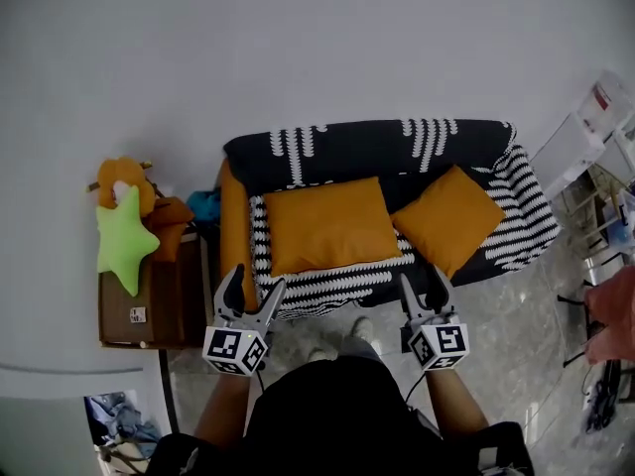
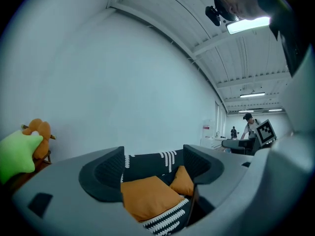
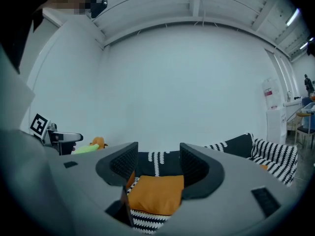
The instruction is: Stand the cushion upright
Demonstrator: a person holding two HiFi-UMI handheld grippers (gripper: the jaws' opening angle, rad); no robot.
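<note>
A large orange cushion [image 1: 330,224] lies flat on the seat of a black-and-white patterned sofa [image 1: 377,147]. A second, smaller orange cushion [image 1: 448,216] leans at the sofa's right end. My left gripper [image 1: 250,296] hovers in front of the sofa's left front edge, jaws open and empty. My right gripper [image 1: 422,291] hangs in front of the sofa's right front, also open with nothing between its jaws. In the left gripper view the big cushion [image 2: 147,196] shows between the jaws, some way off. The right gripper view frames the same cushion [image 3: 158,193] beyond its jaws.
A brown cabinet [image 1: 149,300] stands left of the sofa with a green star plush [image 1: 123,241] and an orange plush [image 1: 124,178] on it. An orange panel [image 1: 235,228] runs along the sofa's left arm. White furniture [image 1: 580,132] and clutter stand at the right. A person [image 2: 248,124] stands far off.
</note>
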